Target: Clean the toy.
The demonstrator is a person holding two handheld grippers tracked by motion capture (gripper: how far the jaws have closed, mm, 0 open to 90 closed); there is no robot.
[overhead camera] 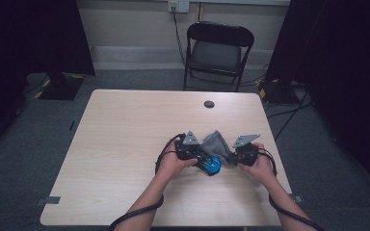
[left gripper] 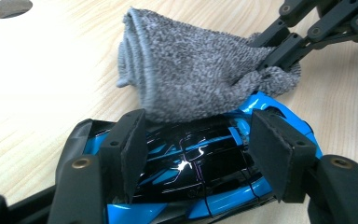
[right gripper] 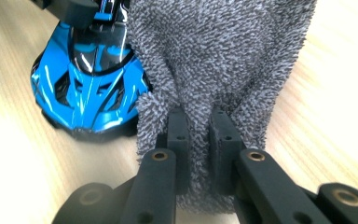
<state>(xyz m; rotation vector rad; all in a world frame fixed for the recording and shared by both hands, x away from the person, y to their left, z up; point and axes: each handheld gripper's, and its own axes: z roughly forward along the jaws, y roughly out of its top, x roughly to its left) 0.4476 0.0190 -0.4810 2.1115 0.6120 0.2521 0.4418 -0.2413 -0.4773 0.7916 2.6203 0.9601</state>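
Here, low and right of centre in the high view, both hands met over a pale wooden worktop (overhead camera: 125,144). The left gripper (left gripper: 196,154) had its fingers (left gripper: 128,149) clamped on the sides of a blue and black toy car (left gripper: 200,163), which filled the lower middle of the left gripper view and sat on the worktop. The right gripper (right gripper: 199,140) had its fingers (right gripper: 179,140) pinched tight on a fold of a grey terry cloth (right gripper: 223,56) (the loops bulged out on either side of them). In the left gripper view the cloth (left gripper: 191,74) draped down from the upper right onto the car's top. In the right gripper view the car's nose (right gripper: 88,88) showed at upper left, touching the cloth's edge. A folding chair (overhead camera: 219,50) stood beyond the worktop, at the top of the high view.
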